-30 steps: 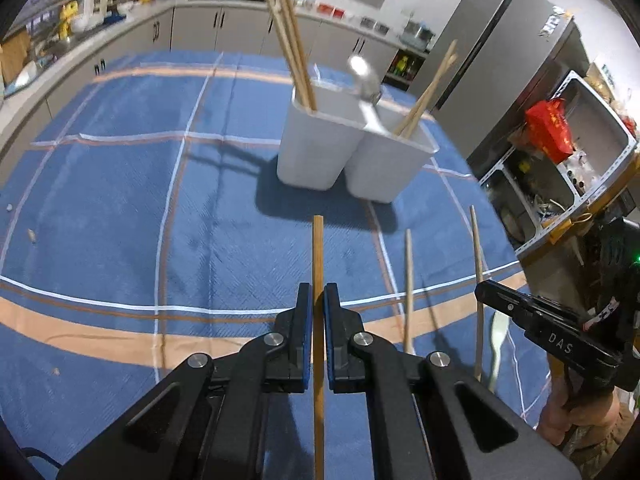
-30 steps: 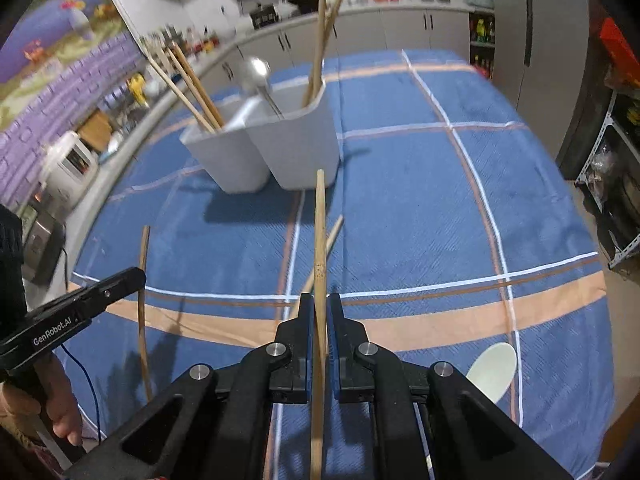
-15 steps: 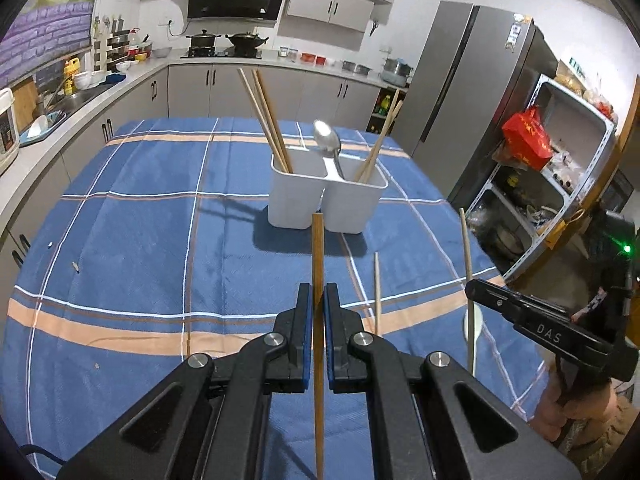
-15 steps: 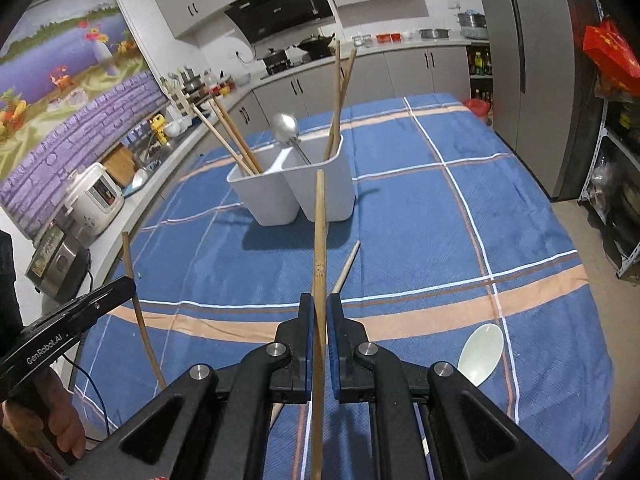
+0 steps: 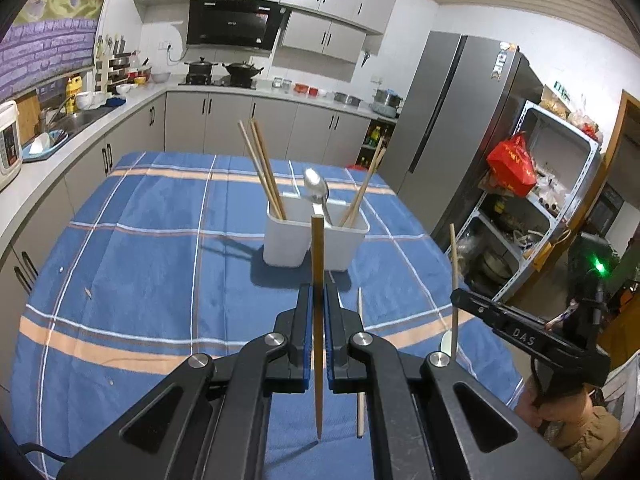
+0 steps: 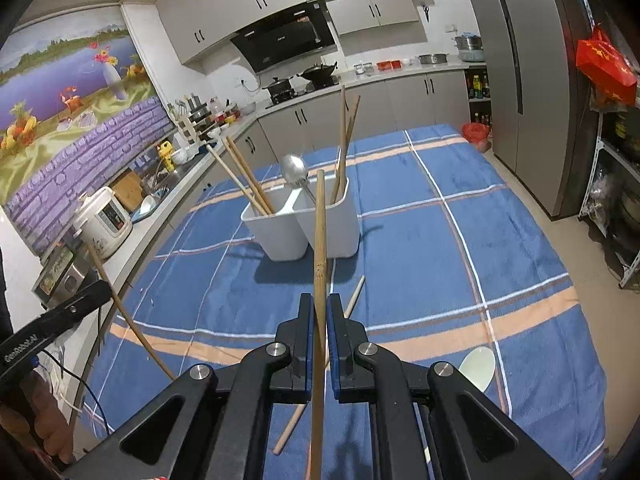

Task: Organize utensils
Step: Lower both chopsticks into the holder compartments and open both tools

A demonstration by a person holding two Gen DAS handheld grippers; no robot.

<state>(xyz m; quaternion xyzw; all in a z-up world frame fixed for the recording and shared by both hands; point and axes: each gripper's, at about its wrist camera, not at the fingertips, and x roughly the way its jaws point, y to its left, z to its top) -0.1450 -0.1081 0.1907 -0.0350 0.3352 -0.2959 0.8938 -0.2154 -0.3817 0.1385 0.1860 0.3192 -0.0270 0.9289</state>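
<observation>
Left wrist view: the left gripper [image 5: 316, 332], black with blue pads, pinches a dark brown wooden chopstick [image 5: 317, 300] between its jaws, the stick running straight ahead and lifted off the blue plaid tablecloth [image 5: 152, 272]. Beyond its far tip stands a white two-compartment plastic utensil holder [image 5: 314, 242] in the middle of the table. Its left compartment holds a pair of wooden chopsticks [image 5: 262, 168] leaning left; the right one holds a metal spoon [image 5: 316, 192], bowl up, and two more leaning chopsticks [image 5: 362, 192]. A pale loose chopstick [image 5: 360, 360] lies on the cloth just right of the jaws. At the right edge the right gripper [image 5: 460, 298] holds a light bamboo chopstick [image 5: 453, 272] upright, and a white ceramic spoon [image 5: 446, 342] lies on the cloth behind it.

Right wrist view: the right gripper [image 6: 318, 340] clamps the light bamboo chopstick [image 6: 319, 248], its tip overlapping the white holder [image 6: 304, 228] in the picture. The loose chopstick [image 6: 320, 368] lies diagonally on the cloth below the jaws, and the white ceramic spoon [image 6: 478, 366] rests to the right on an orange stripe. At the left the left gripper [image 6: 100, 292] carries its brown chopstick [image 6: 128, 312] slanting down.
</observation>
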